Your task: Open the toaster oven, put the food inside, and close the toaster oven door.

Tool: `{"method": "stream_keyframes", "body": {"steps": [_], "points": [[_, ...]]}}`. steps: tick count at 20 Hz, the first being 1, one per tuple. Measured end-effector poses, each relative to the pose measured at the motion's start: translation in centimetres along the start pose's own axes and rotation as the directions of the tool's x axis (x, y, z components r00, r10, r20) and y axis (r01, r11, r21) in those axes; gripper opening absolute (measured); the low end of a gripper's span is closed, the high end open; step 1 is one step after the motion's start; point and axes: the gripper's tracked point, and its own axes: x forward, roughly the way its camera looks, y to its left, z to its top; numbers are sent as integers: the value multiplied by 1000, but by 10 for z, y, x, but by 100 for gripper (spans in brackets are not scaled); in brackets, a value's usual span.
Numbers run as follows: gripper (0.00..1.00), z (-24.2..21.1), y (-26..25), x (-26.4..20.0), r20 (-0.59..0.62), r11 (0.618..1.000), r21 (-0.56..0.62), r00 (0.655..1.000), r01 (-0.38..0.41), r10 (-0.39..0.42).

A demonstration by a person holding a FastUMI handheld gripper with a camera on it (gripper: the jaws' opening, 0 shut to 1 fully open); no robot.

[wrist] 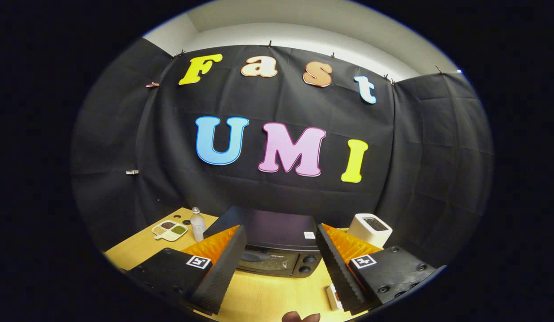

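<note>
Right, the gripper [280, 250] hangs with jaws spread wide, gripping nothing. Just ahead, between the fingers, the toaster oven [277, 250] sits door-closed on the wooden surface [138, 250]. A water bottle [197, 223] and divided dish [170, 230] stand left; a white toaster [370, 229] stands right.

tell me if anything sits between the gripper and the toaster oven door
Nothing visible does. The open gripper frames the toaster oven straight ahead, with bare table between. The bottle stands off to one side.
</note>
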Motion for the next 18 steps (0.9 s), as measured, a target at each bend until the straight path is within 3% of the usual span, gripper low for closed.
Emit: {"method": "stream_keyframes", "body": {"steps": [6,10,18], "points": [[98,-48,39,45,-98,996,75,994,-46,53],[98,-89,60,84,-185,998,36,981,-58,64],[98,-146,68,138,-321,998,63,947,1,20]]}}
